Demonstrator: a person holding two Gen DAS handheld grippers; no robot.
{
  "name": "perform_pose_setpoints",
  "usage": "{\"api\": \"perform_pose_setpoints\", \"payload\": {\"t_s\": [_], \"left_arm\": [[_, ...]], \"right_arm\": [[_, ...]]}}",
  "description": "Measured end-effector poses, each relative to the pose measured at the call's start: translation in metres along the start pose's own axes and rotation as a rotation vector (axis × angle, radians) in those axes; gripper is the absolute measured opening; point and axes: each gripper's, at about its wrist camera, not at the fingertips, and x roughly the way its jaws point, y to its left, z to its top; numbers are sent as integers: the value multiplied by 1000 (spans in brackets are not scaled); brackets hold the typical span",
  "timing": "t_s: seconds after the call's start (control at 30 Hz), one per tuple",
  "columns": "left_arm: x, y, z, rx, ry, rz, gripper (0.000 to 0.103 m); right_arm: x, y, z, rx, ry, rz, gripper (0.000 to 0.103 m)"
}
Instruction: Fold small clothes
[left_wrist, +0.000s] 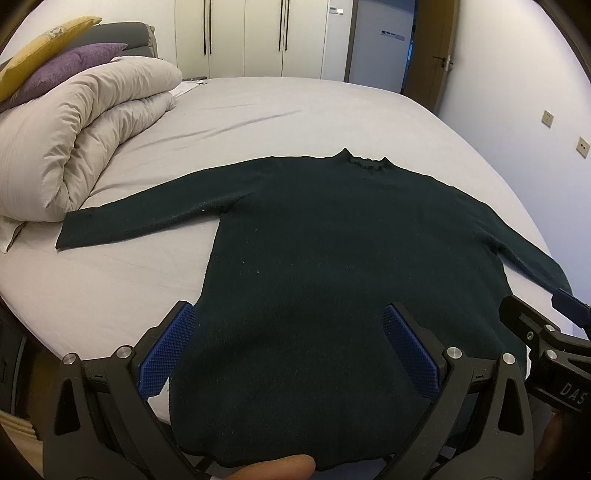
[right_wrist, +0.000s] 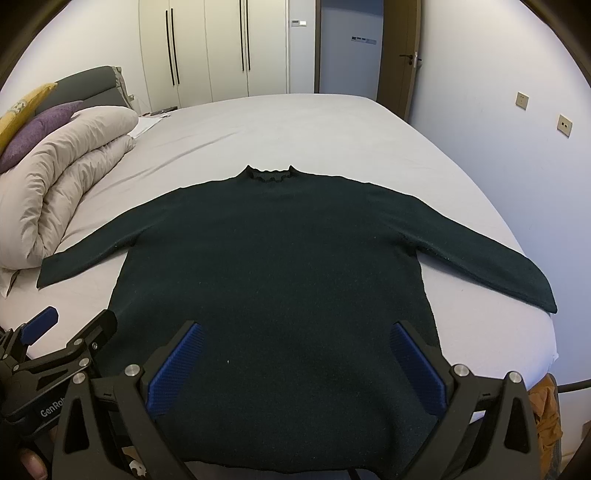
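A dark green sweater (left_wrist: 332, 229) (right_wrist: 280, 251) lies flat on the bed, collar away from me, both sleeves spread out to the sides. Its hem hangs over the near edge of the bed. My left gripper (left_wrist: 290, 332) stands open above the lower left part of the body, blue pads wide apart, nothing held. My right gripper (right_wrist: 297, 350) is open too, over the lower right part. In the left wrist view the right gripper (left_wrist: 535, 325) shows at the right edge; in the right wrist view the left gripper (right_wrist: 70, 325) shows at the lower left.
A folded beige duvet (left_wrist: 85, 140) (right_wrist: 62, 177) lies at the left, close to the left sleeve's cuff, with purple and yellow pillows (left_wrist: 66, 62) behind it. The grey sheet (left_wrist: 295, 110) stretches beyond the collar. White wardrobes and a door stand behind. A fingertip (left_wrist: 277, 467) shows at the bottom.
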Motion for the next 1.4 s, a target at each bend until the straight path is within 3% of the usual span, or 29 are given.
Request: {"api": "perform_pose_setpoints", "payload": {"t_s": [0.97, 1.17, 1.3, 1.4], "left_arm": [[21, 24, 1, -66, 20, -22, 103], [35, 56, 6, -139, 26, -27, 103], [46, 96, 11, -243, 30, -60, 103], [53, 137, 17, -360, 18, -129, 103]], "right_arm": [[3, 12, -4, -21, 25, -6, 103], [8, 18, -1, -36, 40, -6, 103], [13, 22, 2, -31, 49, 12, 103], [15, 24, 7, -22, 41, 30, 103]]}}
